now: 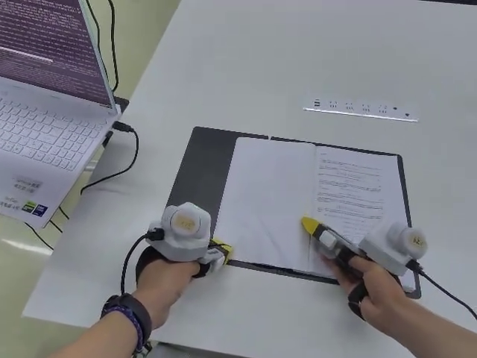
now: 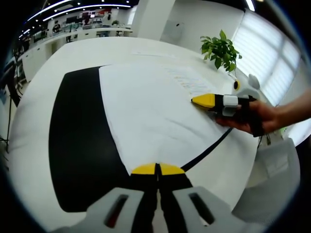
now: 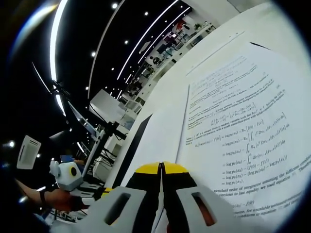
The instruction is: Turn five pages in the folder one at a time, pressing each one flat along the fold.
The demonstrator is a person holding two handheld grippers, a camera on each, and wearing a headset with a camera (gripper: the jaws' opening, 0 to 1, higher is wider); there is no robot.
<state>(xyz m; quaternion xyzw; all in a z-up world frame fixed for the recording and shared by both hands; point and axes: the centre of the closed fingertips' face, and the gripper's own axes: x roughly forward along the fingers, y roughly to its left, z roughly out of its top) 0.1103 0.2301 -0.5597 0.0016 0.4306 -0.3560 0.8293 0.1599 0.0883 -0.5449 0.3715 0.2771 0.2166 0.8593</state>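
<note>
Both tongs are sitting pinched closed: left tongs [image 1: 221, 252] at the folder's [image 1: 197, 171] lower edge, right tongs [image 1: 308, 224] touching the fold [image 1: 312, 195].

laptop [image 1: 45, 112]: running off the left and top edges
printed page [image 1: 350, 190]: text showing too small to read
folder [image 1: 201, 171]: near-right corner hiding behind right hand [image 1: 380, 298]
left gripper [image 1: 222, 252]: jaws mostly hiding under its body

Table [image 1: 246, 52]: white, flat.
Near side: open black folder [image 1: 203, 175].
Left: black cable [image 1: 128, 162].
Far side: socket strip [image 1: 361, 108].
</note>
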